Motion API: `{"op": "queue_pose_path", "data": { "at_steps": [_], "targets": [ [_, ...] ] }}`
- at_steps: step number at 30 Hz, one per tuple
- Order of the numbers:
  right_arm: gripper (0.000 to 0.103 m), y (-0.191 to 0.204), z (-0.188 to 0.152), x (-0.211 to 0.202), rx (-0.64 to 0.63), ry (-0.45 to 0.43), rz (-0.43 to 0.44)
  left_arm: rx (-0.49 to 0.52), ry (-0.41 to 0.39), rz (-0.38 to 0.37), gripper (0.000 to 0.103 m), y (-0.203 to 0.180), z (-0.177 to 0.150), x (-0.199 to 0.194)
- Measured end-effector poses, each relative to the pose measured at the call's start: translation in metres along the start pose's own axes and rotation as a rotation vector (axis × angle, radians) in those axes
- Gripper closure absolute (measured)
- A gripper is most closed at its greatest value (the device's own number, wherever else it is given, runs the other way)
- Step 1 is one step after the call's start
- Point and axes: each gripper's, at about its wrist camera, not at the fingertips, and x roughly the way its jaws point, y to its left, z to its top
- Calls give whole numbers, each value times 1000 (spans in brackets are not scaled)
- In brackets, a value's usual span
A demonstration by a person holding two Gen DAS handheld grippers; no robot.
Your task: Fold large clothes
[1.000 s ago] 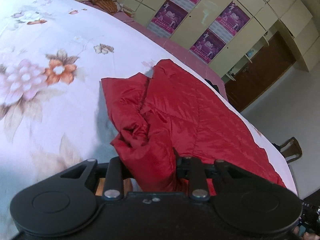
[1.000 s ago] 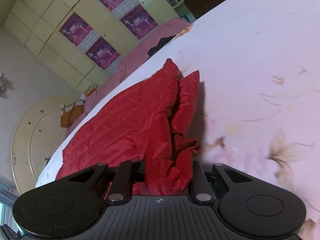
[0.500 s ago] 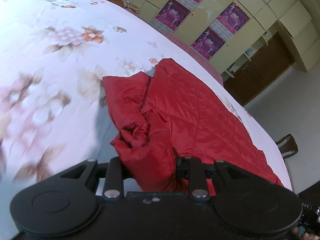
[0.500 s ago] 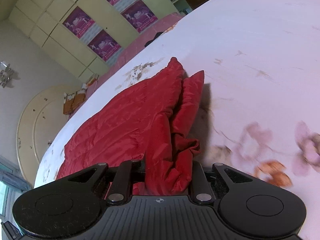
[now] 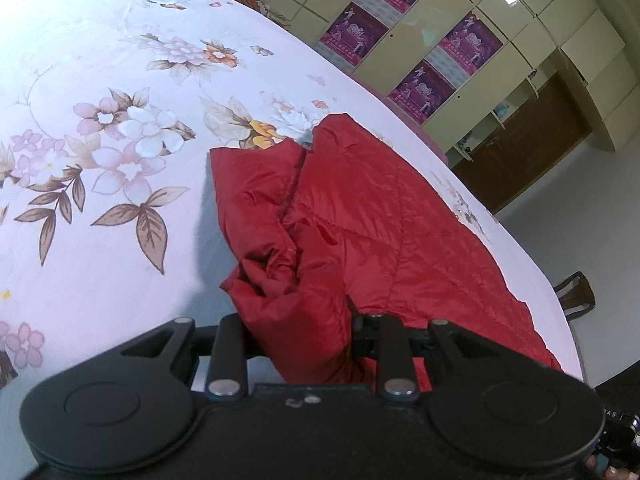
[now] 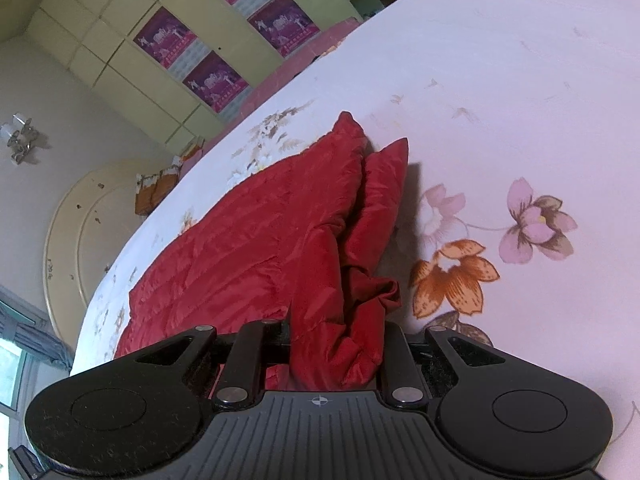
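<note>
A red quilted jacket (image 5: 384,220) lies spread over a white floral bedsheet (image 5: 100,120). My left gripper (image 5: 298,332) is shut on a bunched edge of it, and red cloth bulges out between the black fingers. Seen from the right wrist, the same red jacket (image 6: 248,256) stretches away to the left, and my right gripper (image 6: 336,344) is shut on another bunched part of its edge. Both held corners sit a little above the sheet, with folds hanging from them. The fingertips are hidden by the cloth.
The floral bedsheet (image 6: 520,140) extends wide beyond the jacket. A yellow wardrobe with purple posters (image 5: 420,48) stands behind the bed. A wooden chair (image 5: 576,292) is at the bed's far right side. A round headboard (image 6: 80,220) and small boxes (image 6: 156,192) lie to the left.
Both grippers have carried the held jacket edge sideways across the bed; the flower prints on the sheet have slid past. The grips on the cloth are unchanged.
</note>
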Motion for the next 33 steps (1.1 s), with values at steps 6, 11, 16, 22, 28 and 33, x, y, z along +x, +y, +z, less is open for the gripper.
{"op": "queue_pose_path", "data": {
  "at_steps": [6,11,16,22,28,33],
  "targets": [
    [85,-7,4,12,16,8,0,-1,-5,9,71,-2,-9,2],
    [12,-22,5,-10,-15,-134,-135,-48,-36,55,39,0,-13,-11],
    [62,-28,18,-38,-38,-229,-160,-93,-67,91,13,1,-21,-35],
    [92,17,6,-28,-188,-197,-107,-134,-60,60,28,13,-11,-13],
    [103,77,-12,30,-322,-33,-24,-92,-15,13,64,15,6,13],
    [103,60,-11,76,-259,45,-166,-57,-10,-35,70,21,2,16]
  ]
}}
